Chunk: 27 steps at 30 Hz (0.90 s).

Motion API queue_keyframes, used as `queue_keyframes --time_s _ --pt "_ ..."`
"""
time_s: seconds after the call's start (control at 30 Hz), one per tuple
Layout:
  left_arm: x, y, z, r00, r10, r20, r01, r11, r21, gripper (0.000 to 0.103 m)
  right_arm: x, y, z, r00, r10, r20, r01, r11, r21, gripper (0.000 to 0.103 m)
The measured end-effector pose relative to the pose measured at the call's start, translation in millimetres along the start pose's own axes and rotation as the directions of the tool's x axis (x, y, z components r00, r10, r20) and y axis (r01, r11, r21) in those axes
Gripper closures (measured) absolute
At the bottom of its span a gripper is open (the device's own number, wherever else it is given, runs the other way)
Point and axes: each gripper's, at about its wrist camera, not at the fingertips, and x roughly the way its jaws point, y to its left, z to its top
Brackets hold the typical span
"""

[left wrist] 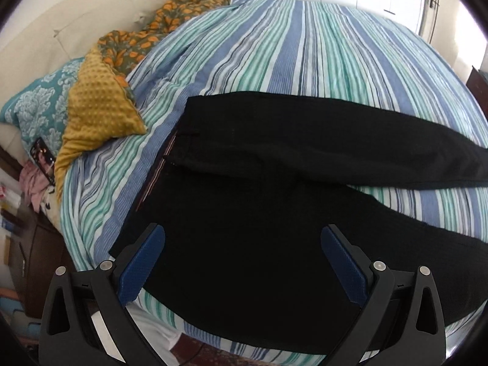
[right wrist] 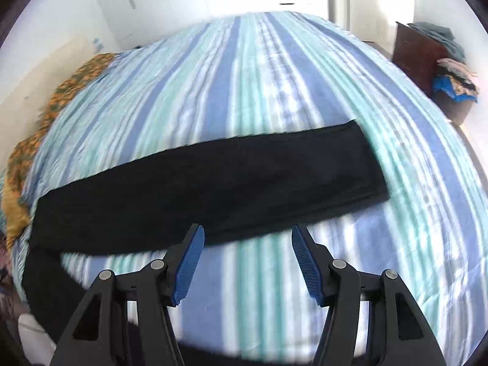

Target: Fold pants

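Bed: covered by a sheet striped in blue, teal and white; fills the field ahead of both tongs.

Pants: black, spread flat on the bed, legs parted in a V. Waistband lies ahead and to the left of the left tongs; seat and near leg lie directly beneath and between its spread fingers. Far leg runs off ahead and to the right. In the right wrist view the far leg crosses the frame just beyond the fingertips, hem end ahead and to the right; the near leg passes under the tongs at lower left.

Yellow dotted blanket: bunched ahead-left of the left tongs, near the waistband but apart from it, with orange-patterned fabric behind it.

Teal patterned pillow: far left of the left tongs.

Left tongs: released, blue pads wide apart, grasping nothing, above the pants.

Right tongs: released, pads apart, grasping nothing, above striped sheet between the two legs.
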Motion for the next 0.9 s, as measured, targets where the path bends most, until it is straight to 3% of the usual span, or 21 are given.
queue_keyframes --time_s 0.1,0.17,0.23,0.43,0.5,0.53,0.57,0.73,0.9 --pt "11.3 -3.6 -1.6 1.000 0.017 -0.026 -0.017 1.000 0.010 0.001 39.2 -52.7 54.0 0.993 -0.109 -0.047 0.111 0.993 0.037 0.043" --pt "17.7 -5.1 -1.9 0.999 0.022 -0.045 -0.021 1.000 0.015 0.001 69.0 -76.2 79.1 0.981 -0.142 -0.135 0.148 0.989 0.033 0.043" --pt "21.9 -7.7 -3.1 0.998 0.028 -0.053 -0.027 0.999 0.025 0.001 91.1 -88.3 94.9 0.969 -0.172 -0.179 0.178 0.984 0.019 0.043" --pt "30.8 -20.4 -11.2 0.995 0.047 -0.091 -0.040 0.997 0.069 0.001 130.7 -96.4 115.8 0.959 -0.221 -0.179 0.228 0.974 0.016 0.045" --pt "33.1 -23.3 -13.1 0.994 0.042 -0.102 -0.035 0.997 0.076 0.001 138.2 -101.8 117.6 0.965 -0.186 -0.182 0.198 0.979 0.047 0.063" --pt "33.8 -25.0 -13.9 0.994 0.038 -0.106 -0.030 0.997 0.077 0.001 137.6 -102.9 116.0 0.963 -0.202 -0.178 0.213 0.976 0.040 0.085" --pt "34.3 -26.6 -14.6 0.994 0.032 -0.108 -0.024 0.997 0.077 0.001 132.2 -101.9 114.5 0.962 -0.226 -0.157 0.231 0.973 0.020 0.093" --pt "28.4 -35.6 -16.7 0.995 -0.003 -0.098 0.011 0.996 0.084 0.001 50.1 -79.8 83.4 0.987 -0.149 0.067 0.153 0.987 -0.053 0.097" --pt "11.2 -42.1 -20.2 0.997 -0.041 -0.065 0.047 0.995 0.083 0.001 -62.1 -57.4 4.2 0.974 -0.066 0.219 0.097 0.986 -0.134 0.098"
